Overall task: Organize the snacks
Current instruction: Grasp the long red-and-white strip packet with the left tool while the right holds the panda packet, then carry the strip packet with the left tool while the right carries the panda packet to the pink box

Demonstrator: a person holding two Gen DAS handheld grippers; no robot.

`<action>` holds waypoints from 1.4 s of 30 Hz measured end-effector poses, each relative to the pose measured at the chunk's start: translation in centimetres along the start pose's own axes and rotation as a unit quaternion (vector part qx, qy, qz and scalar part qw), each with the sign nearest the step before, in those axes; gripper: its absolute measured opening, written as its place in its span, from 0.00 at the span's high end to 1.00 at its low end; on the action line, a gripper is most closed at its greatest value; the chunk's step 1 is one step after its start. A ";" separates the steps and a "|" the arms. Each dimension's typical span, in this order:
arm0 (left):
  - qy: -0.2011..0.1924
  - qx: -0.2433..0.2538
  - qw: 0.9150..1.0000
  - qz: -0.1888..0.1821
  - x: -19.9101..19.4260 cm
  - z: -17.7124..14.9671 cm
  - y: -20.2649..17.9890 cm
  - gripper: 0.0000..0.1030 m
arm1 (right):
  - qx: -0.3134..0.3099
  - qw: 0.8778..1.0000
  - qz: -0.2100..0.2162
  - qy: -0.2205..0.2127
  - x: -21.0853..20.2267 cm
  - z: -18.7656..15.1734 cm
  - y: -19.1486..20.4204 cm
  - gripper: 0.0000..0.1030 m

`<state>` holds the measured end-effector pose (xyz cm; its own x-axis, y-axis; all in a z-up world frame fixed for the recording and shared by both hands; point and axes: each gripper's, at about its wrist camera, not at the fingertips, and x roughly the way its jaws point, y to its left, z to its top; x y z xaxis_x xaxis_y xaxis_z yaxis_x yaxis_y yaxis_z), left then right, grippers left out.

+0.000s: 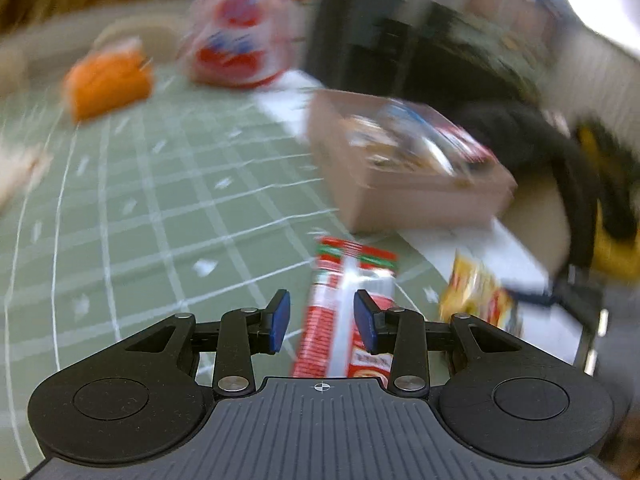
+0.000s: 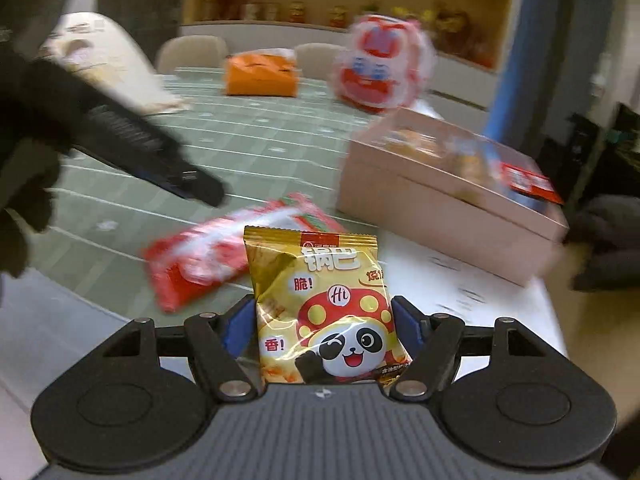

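Observation:
My right gripper [image 2: 322, 320] is shut on a yellow snack packet [image 2: 320, 304] with a panda print, which stands upright between the blue pads; the same packet [image 1: 480, 300] shows at the right of the left wrist view. A red-and-white snack packet [image 1: 344, 312] lies on the green grid mat [image 1: 160, 200] under my left gripper [image 1: 323, 320]. Its jaws stand partly apart, with a gap between the left pad and the packet. From the right wrist view, the left gripper [image 2: 208, 196] hovers just over that red packet [image 2: 224, 256]. A pink box [image 2: 440, 208] holding several snacks sits to the right.
An orange packet [image 2: 262, 74] and a round red-and-white bag [image 2: 380, 68] sit at the far side of the mat. The pink box [image 1: 412, 196] rests on white paper [image 2: 460, 280]. Black-gloved hands [image 2: 24, 140] hold the grippers. Chairs and shelves stand behind the table.

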<state>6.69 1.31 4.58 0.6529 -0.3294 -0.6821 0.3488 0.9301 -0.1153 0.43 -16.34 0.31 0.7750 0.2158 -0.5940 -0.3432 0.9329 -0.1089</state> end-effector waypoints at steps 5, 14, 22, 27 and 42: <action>0.051 0.161 0.985 0.019 1.6 -1.4 -5.0 0.52 | 0.105 0.994 0.009 0.015 0.0 -0.8 -4.4 0.22; 0.039 0.164 0.985 0.020 1.6 -0.4 -4.6 0.49 | 0.136 0.990 0.022 0.015 0.1 -1.6 -5.5 0.19; 0.046 0.122 0.991 0.003 3.3 1.0 -4.0 0.50 | 0.145 0.989 0.021 0.014 0.2 -1.5 -5.7 0.18; 0.050 0.140 0.989 0.009 4.3 0.5 -5.0 0.39 | 0.156 0.988 0.020 0.011 0.1 -1.6 -6.2 0.17; 0.016 0.112 0.993 -0.031 3.1 -1.3 -2.8 0.38 | 0.119 0.993 -0.013 0.018 -1.0 -1.9 -5.4 0.17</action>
<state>6.86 -2.11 1.81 0.6061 -0.3756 -0.7011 0.5307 0.8476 0.0047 0.52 -22.12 -0.01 0.7616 0.1844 -0.6213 -0.1852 0.9806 0.0642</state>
